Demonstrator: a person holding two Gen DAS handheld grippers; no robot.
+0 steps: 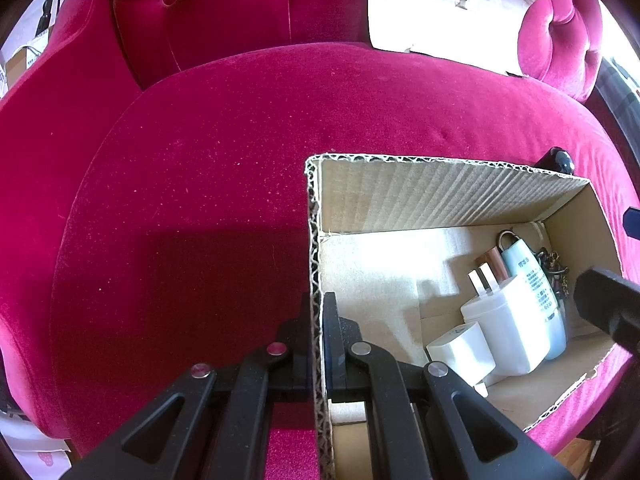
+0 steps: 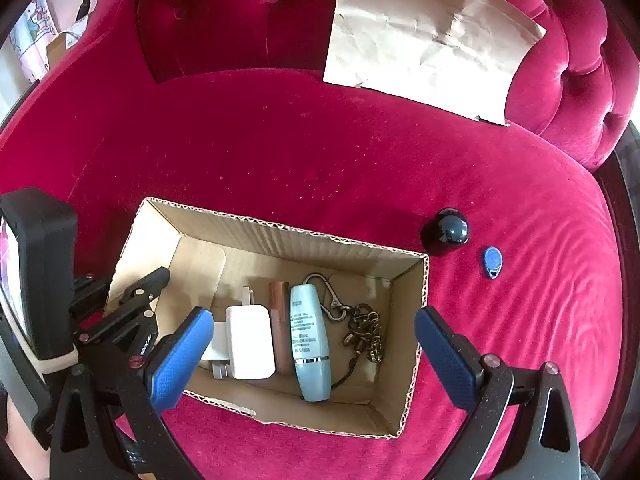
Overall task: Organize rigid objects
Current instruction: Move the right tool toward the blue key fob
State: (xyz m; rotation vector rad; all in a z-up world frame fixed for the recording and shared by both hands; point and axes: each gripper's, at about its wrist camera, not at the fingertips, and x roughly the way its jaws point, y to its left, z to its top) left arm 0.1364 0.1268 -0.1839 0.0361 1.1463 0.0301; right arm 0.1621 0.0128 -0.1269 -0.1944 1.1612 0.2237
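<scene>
We see the cardboard box point(image 2: 412, 320) on a crimson velvet seat point(image 2: 300, 152), holding white chargers point(image 2: 250, 340), pale blue tube point(image 2: 310, 344), key chain point(image 2: 364, 332). Left gripper point(image 1: 318, 316) pinches its wall; right gripper point(image 2: 314, 340) gapes wide, empty, above. Dark ball point(image 2: 450, 228) and blue fob point(image 2: 492, 262) lie just outside; brown paper point(image 2: 424, 40) leans behind.

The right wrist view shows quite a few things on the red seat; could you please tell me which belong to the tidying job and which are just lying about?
Part of the job:
cardboard box
white charger
light blue tube
copper tube
key chain
dark ball
blue key fob
left gripper, shut on the box wall
right gripper, open above the box

Just lying about:
crumpled brown paper
</scene>
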